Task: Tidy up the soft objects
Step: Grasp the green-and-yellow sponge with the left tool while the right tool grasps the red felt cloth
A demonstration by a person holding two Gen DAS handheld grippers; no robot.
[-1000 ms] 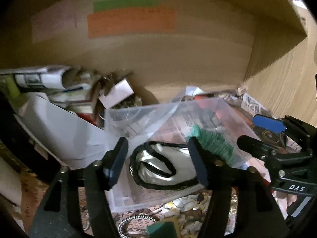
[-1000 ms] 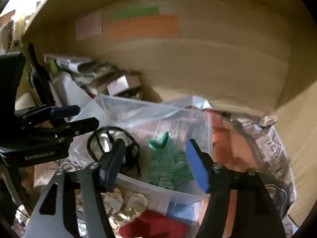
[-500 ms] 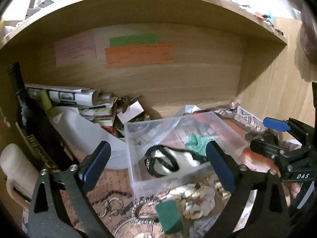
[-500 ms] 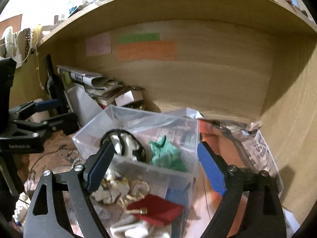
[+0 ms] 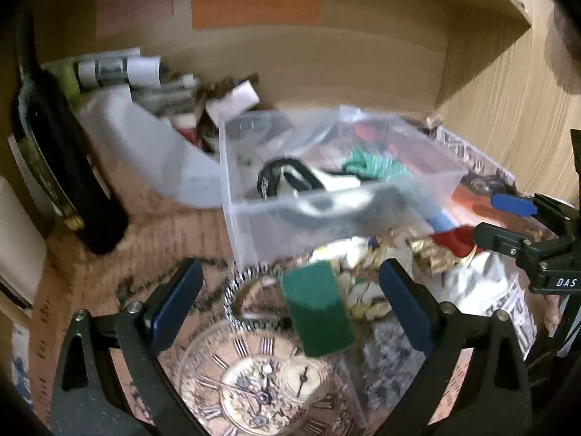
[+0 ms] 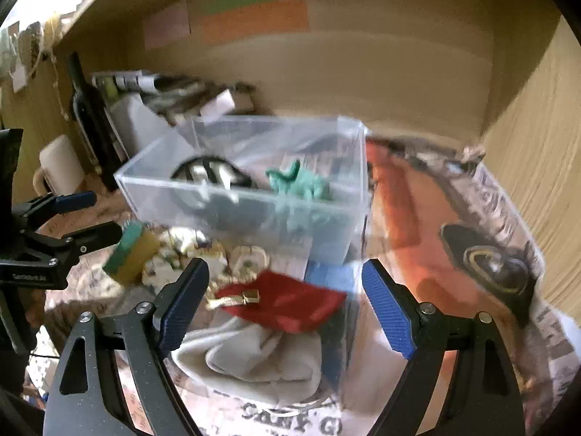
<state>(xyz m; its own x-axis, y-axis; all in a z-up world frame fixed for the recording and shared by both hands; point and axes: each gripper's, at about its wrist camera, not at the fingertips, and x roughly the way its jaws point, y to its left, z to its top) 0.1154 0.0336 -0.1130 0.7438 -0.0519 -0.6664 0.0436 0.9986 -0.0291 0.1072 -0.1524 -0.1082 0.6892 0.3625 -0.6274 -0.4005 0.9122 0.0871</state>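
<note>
A clear plastic box [image 5: 254, 225] [image 6: 145, 196] holds a black-and-silver pouch [image 5: 290, 178] [image 6: 214, 174] and a green knitted cloth [image 5: 377, 163] [image 6: 305, 183]. My left gripper [image 5: 287, 301] is open and empty, with a green sponge [image 5: 316, 312] [image 6: 130, 254] between its fingers on the table. My right gripper [image 6: 283, 309] is open and empty over a red velvet pouch [image 6: 290, 305] [image 5: 454, 239] and a grey cloth [image 6: 254, 359]. Gold trinkets [image 6: 218, 250] lie in front of the box.
A dark bottle [image 5: 61, 167] stands at the left. Rolled papers and clutter [image 5: 145, 80] sit at the back of the wooden shelf. A blue block [image 6: 330, 276] lies by the box. A clock-print mat [image 5: 261, 381] and a newspaper [image 6: 508, 218] cover the surface.
Both grippers have pulled back from the box and tilted down. The sponge now sits between the left fingers, and the red pouch between the right fingers.
</note>
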